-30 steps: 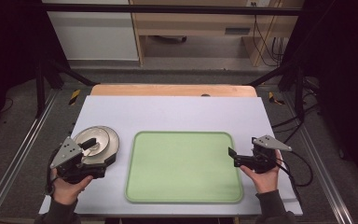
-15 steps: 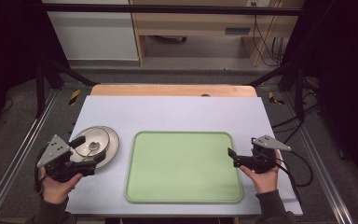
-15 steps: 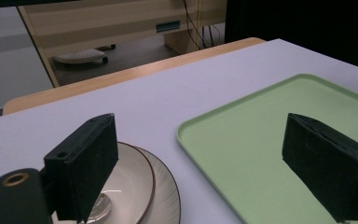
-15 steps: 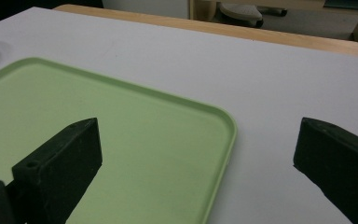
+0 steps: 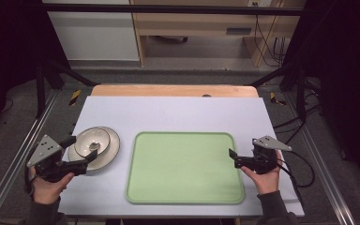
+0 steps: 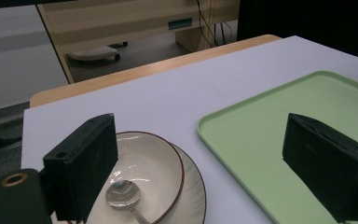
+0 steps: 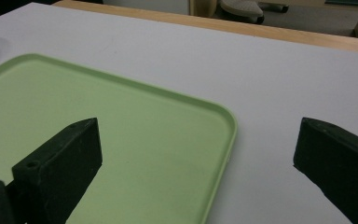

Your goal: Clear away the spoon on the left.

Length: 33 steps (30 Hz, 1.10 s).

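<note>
Your left gripper (image 5: 82, 157) sits wide open and empty beside the bowl (image 5: 92, 142), which holds a spoon (image 6: 123, 196). Your right gripper (image 5: 233, 158) is also wide open and empty, at the tray's (image 5: 185, 197) right edge.

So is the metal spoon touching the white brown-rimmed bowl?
Touching. The left gripper view shows the metal spoon lying inside the white brown-rimmed bowl, its head resting on the bowl's floor. The left gripper hangs open above, gripping nothing.

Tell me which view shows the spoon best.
The left gripper view: the spoon lies close up in the bowl, bowl-end and handle distinct. The high view shows the spoon as a small speck. The right gripper view catches a dish edge.
</note>
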Each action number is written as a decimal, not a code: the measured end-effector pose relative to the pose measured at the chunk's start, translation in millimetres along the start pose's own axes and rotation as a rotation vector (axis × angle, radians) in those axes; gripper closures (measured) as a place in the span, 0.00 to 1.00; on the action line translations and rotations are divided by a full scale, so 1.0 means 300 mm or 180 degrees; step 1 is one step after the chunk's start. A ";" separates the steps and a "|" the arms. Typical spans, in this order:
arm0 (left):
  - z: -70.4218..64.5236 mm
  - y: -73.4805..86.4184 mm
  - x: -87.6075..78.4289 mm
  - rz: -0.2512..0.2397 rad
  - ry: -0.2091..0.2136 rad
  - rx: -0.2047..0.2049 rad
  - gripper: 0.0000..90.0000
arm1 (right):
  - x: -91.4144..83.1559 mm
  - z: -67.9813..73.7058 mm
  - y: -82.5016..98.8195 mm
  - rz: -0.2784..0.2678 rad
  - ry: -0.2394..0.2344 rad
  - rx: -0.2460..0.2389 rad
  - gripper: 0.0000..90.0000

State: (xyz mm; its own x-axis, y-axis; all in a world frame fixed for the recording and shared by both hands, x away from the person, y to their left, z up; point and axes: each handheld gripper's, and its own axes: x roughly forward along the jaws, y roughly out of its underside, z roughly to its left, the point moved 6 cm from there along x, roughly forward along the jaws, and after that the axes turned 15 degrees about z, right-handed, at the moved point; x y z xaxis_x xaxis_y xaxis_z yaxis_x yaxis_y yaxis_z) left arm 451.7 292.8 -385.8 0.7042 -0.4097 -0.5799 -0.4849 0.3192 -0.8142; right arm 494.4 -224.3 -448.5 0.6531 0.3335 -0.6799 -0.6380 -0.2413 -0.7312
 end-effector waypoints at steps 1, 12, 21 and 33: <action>0.003 0.001 -0.002 0.0002 0.0001 -0.0002 0.11 | 0.000 0.000 0.000 0.0003 -0.0004 -0.0003 0.02; 0.002 0.023 -0.028 0.0077 0.0002 0.0067 0.11 | 0.002 0.006 0.001 0.0025 -0.0029 0.0004 0.02; 0.002 0.064 -0.015 0.0233 -0.0026 0.0104 0.11 | 0.002 0.006 0.002 0.0044 -0.0020 -0.0010 0.02; 0.010 0.107 0.000 0.0368 -0.0085 0.0114 0.12 | 0.002 0.008 0.003 0.0054 -0.0029 -0.0018 0.02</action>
State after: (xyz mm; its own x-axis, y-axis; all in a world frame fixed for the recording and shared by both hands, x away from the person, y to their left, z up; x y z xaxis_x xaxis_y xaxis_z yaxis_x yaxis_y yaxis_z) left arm 437.8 305.7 -411.9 0.6584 -0.3455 -0.6687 -0.5452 0.3936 -0.7402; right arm 493.3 -222.0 -449.5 0.6384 0.3374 -0.6918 -0.6468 -0.2521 -0.7198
